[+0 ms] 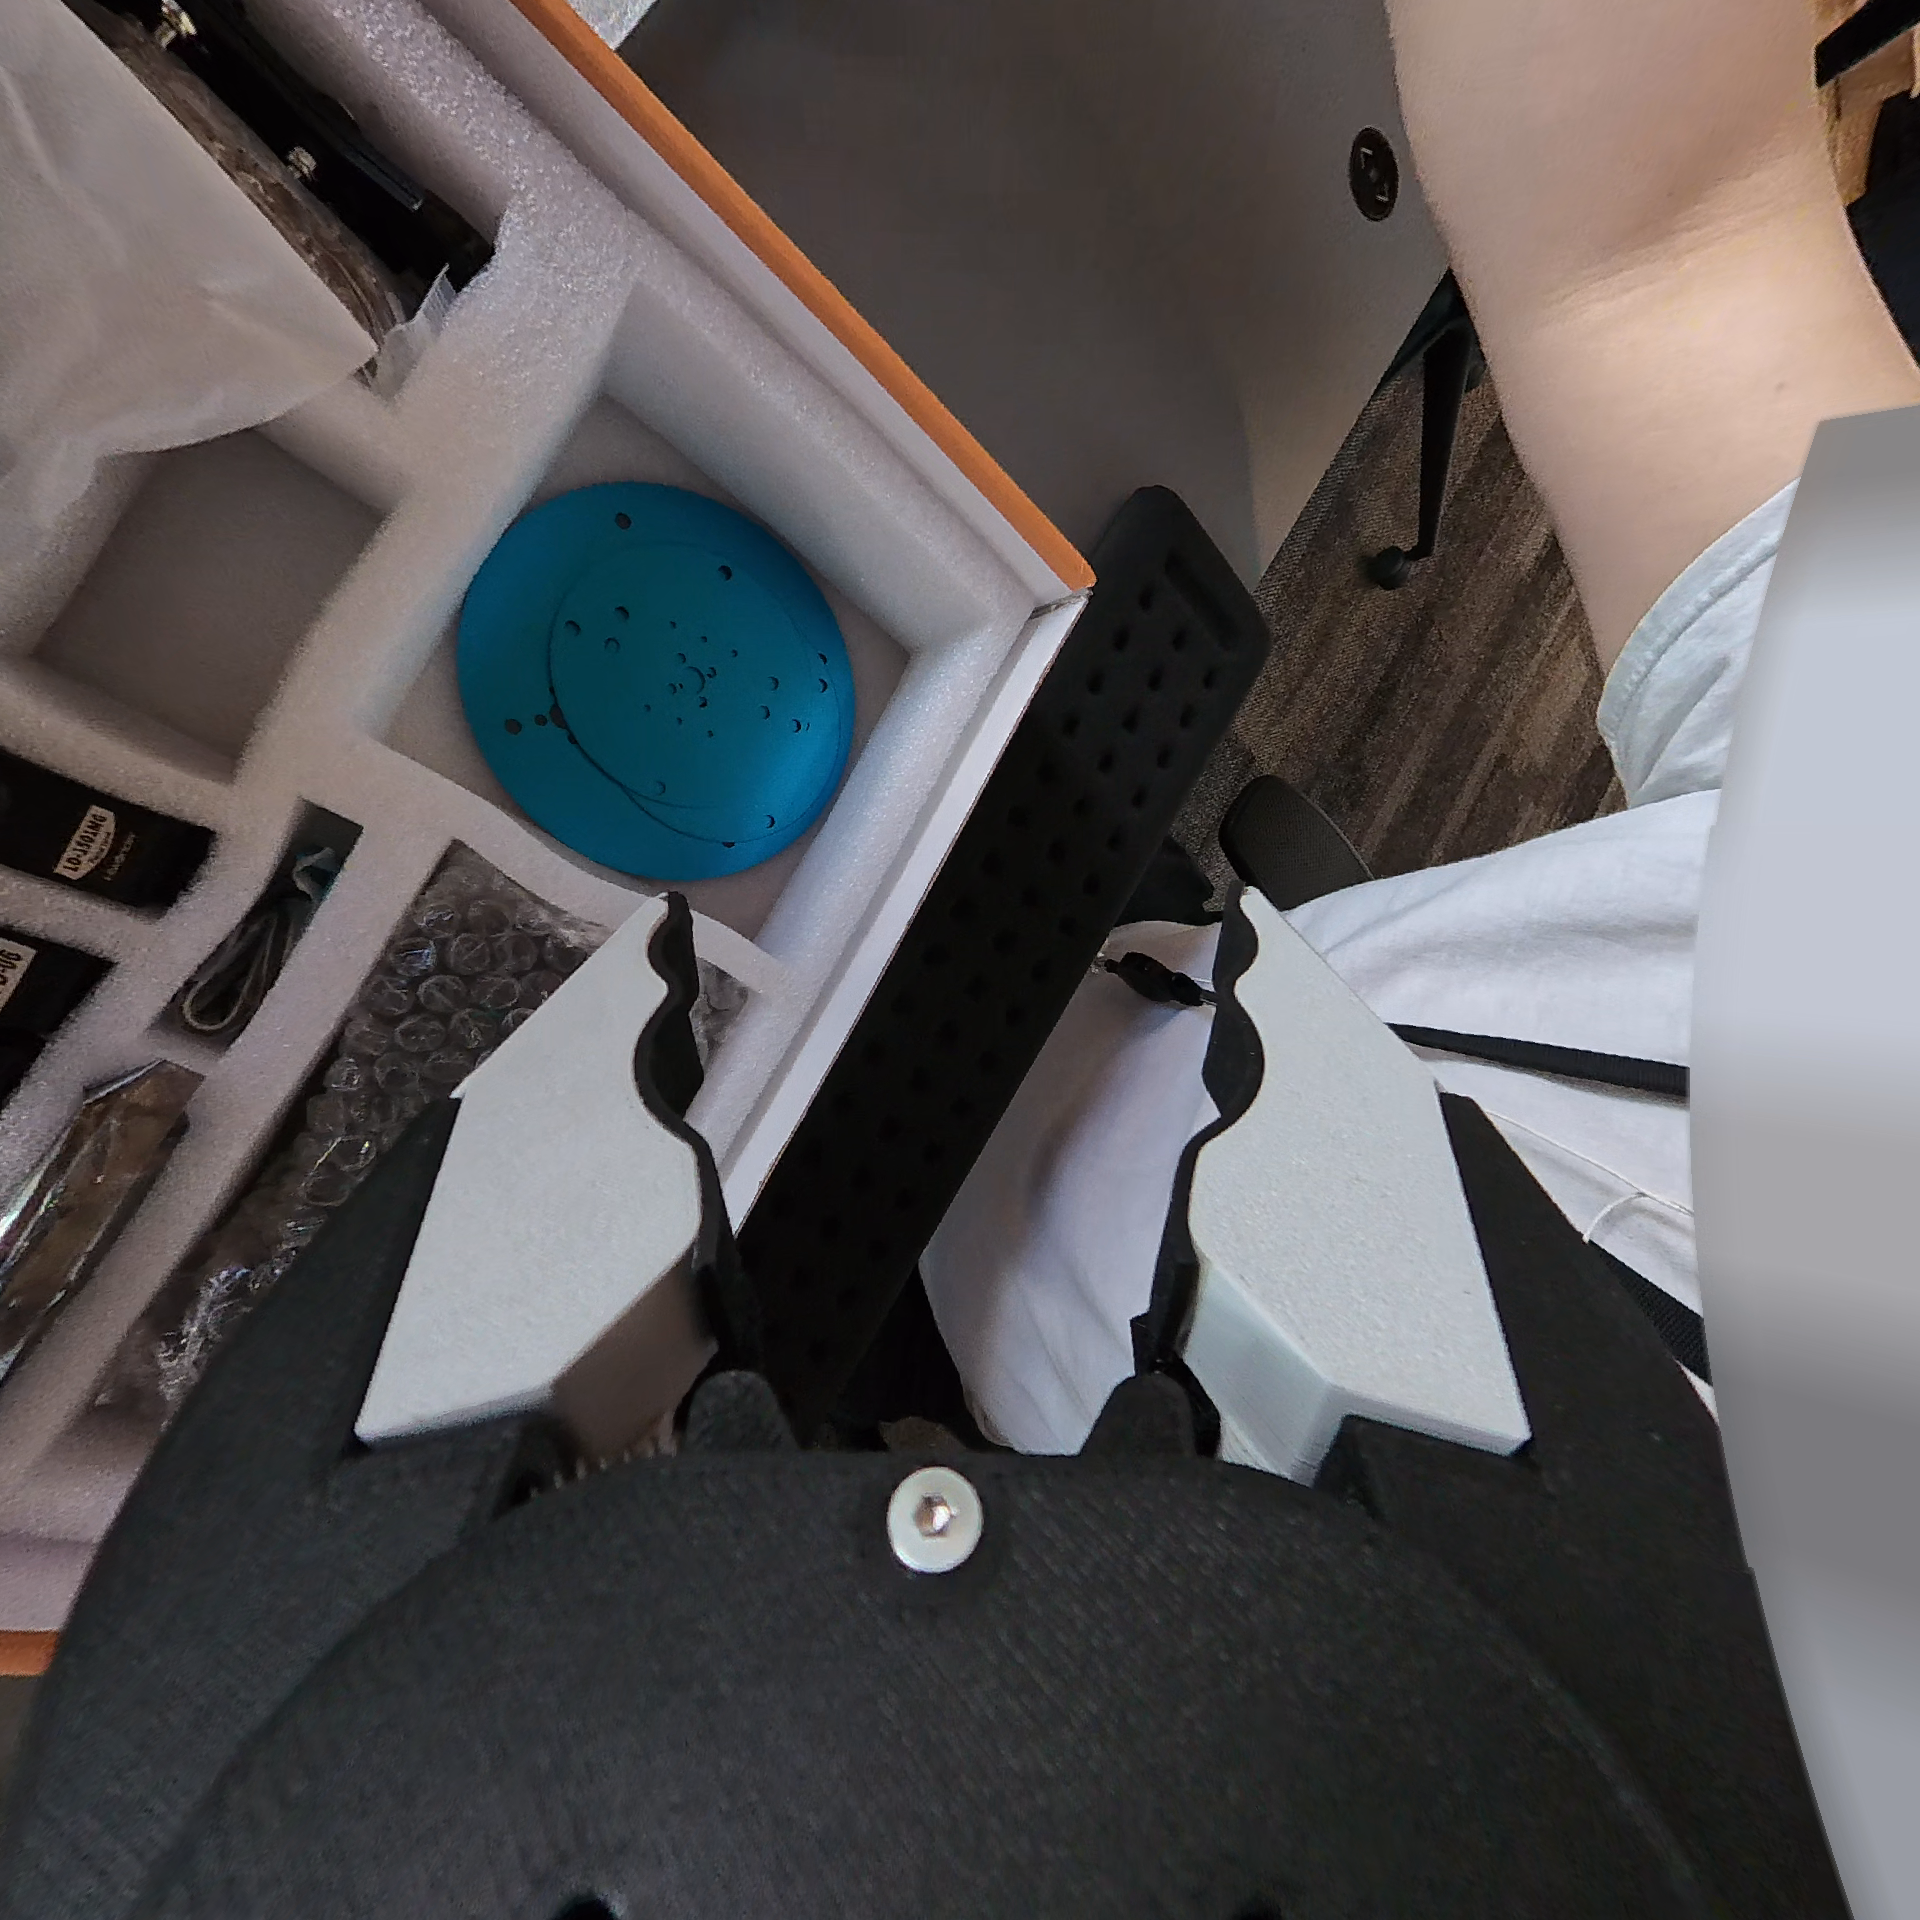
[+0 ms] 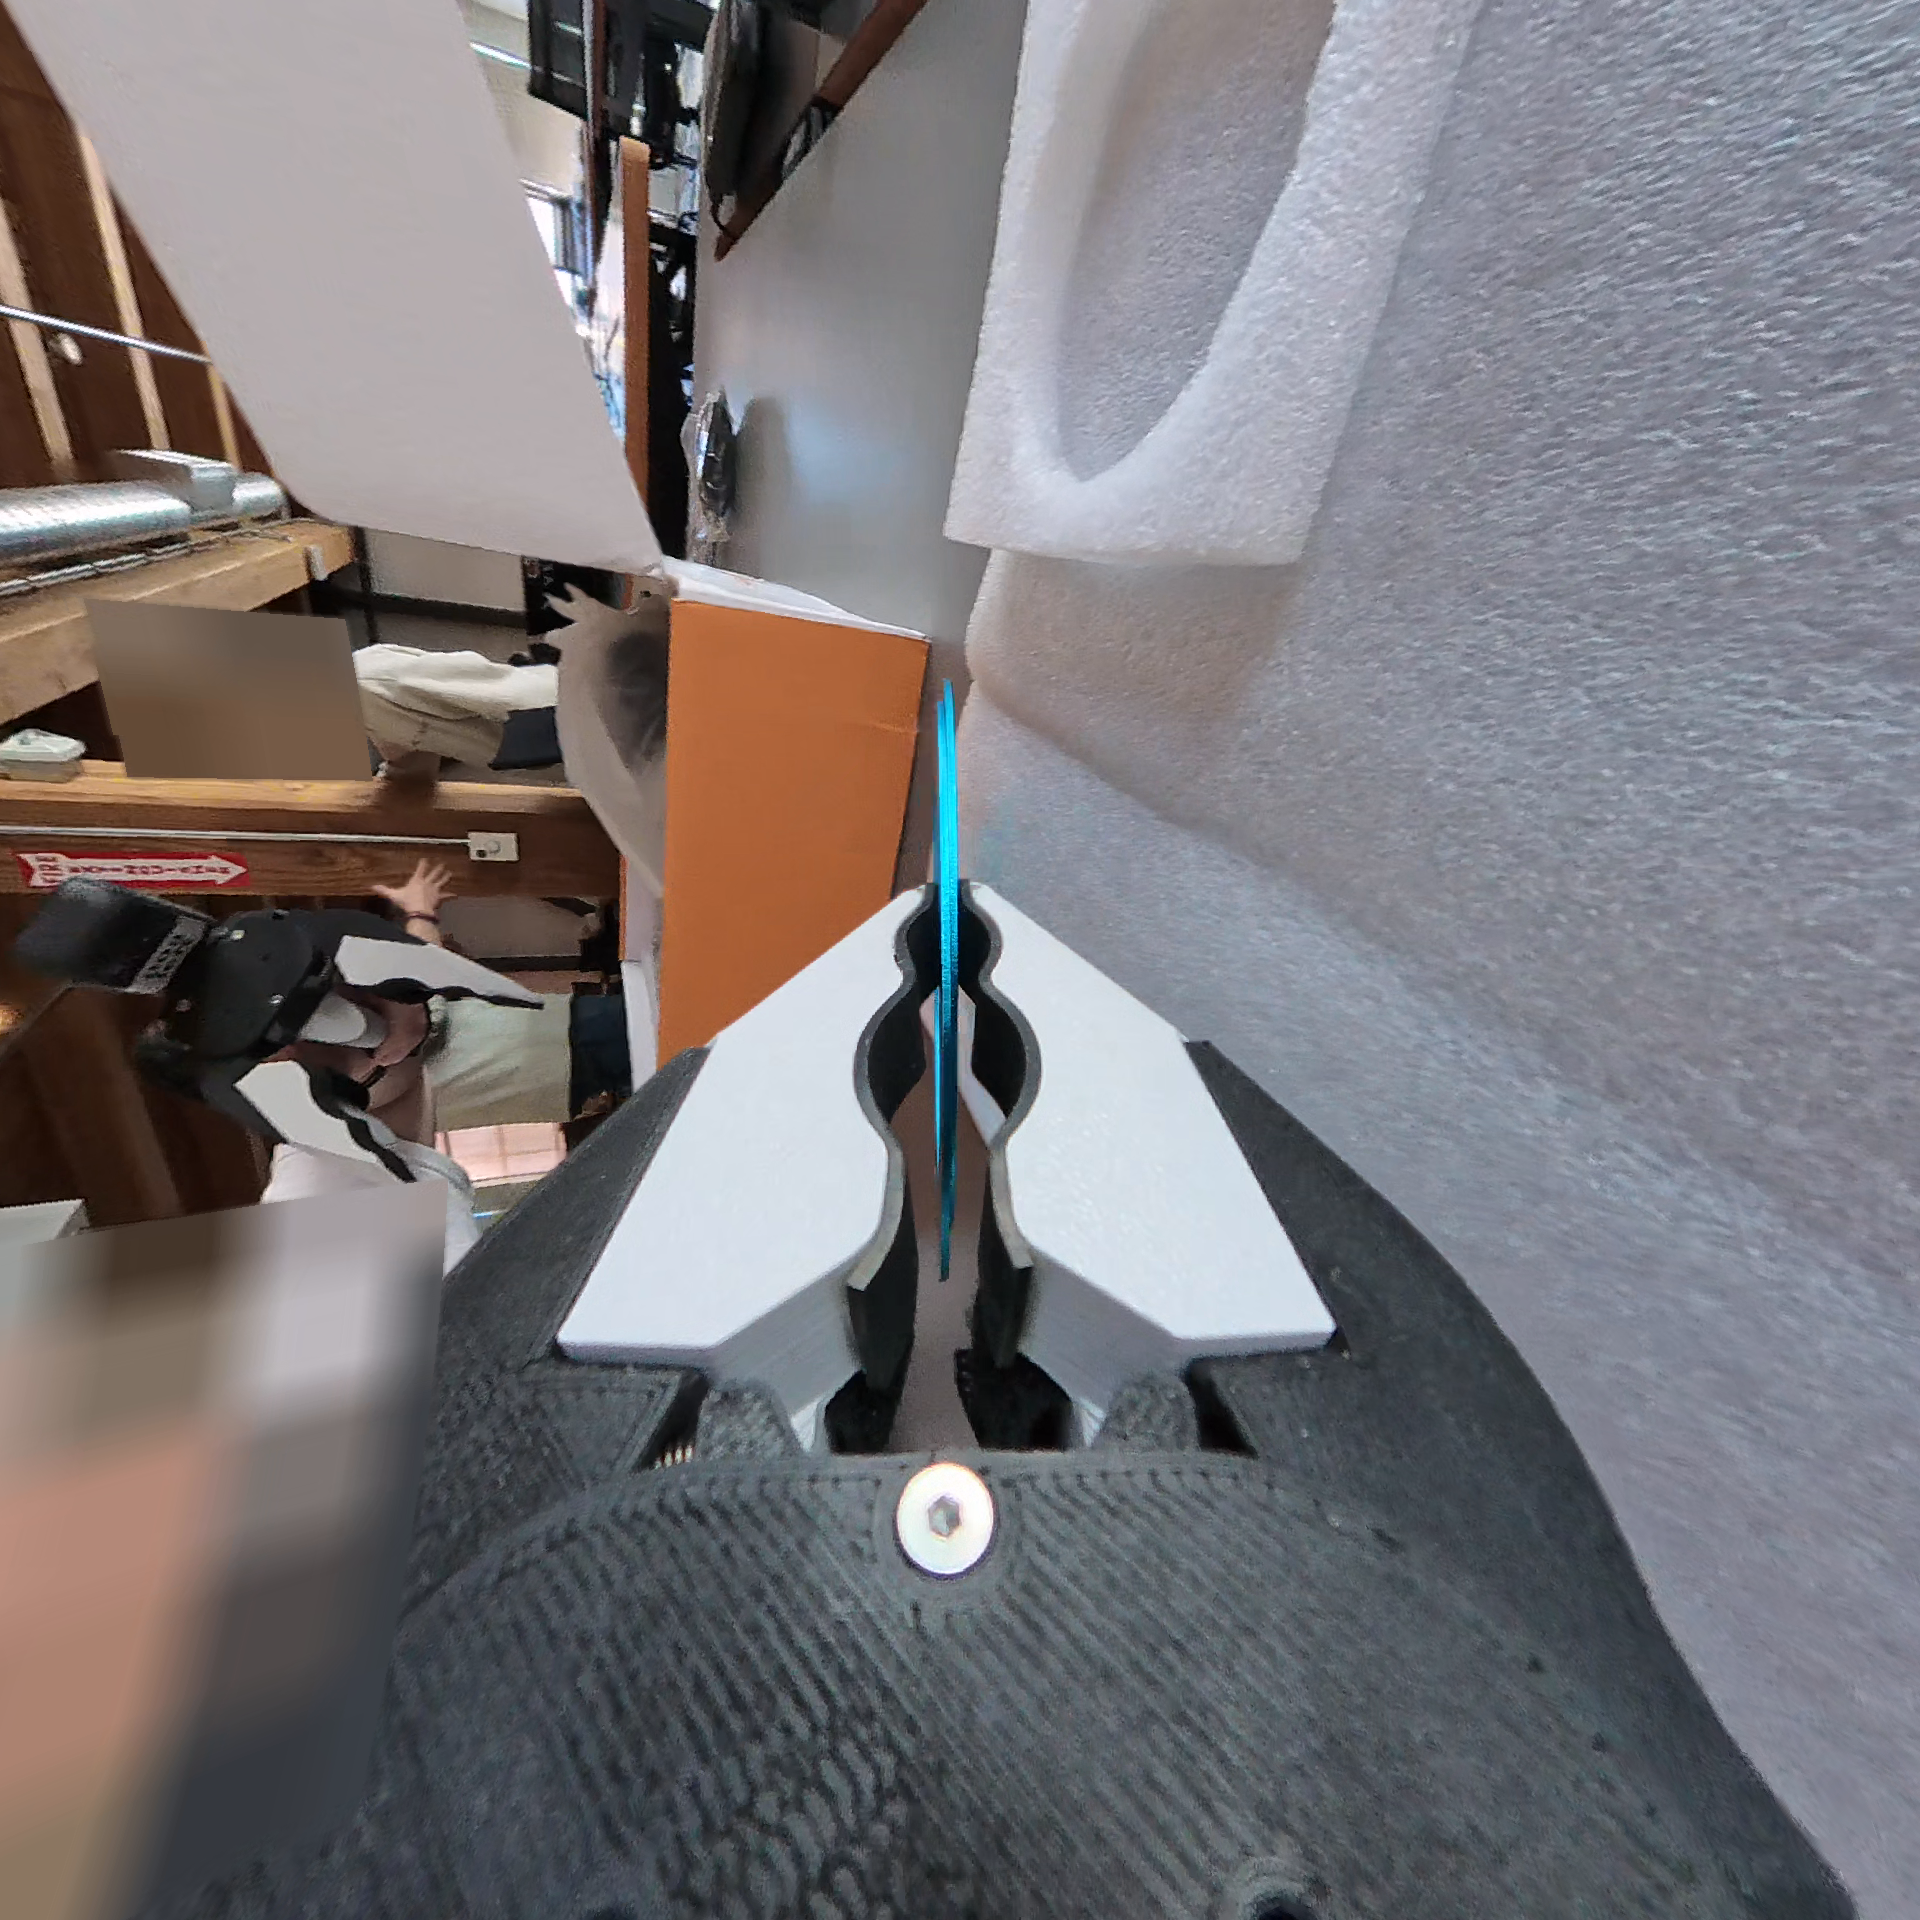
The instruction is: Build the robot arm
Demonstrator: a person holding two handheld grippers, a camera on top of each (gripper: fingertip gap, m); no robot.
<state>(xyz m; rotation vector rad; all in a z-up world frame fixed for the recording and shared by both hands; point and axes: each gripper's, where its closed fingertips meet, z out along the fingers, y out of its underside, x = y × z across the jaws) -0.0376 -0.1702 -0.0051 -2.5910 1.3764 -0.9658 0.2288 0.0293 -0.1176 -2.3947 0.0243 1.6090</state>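
Right claw [image 2: 951, 904] clamping thin blue discs [image 2: 945, 831] edge-on beside white foam [image 2: 1455, 935] — stiff, light, probably slippery, best pinched at the rim; left claw [image 1: 956, 914] hanging apart, gripping nothing, above the box edge [image 1: 935, 831].

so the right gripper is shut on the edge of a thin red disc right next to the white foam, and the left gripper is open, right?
Not quite: the disc is blue, not red, as the right wrist view shows. The rest holds: the right gripper is shut on its edge beside the white foam, and the left gripper is open.
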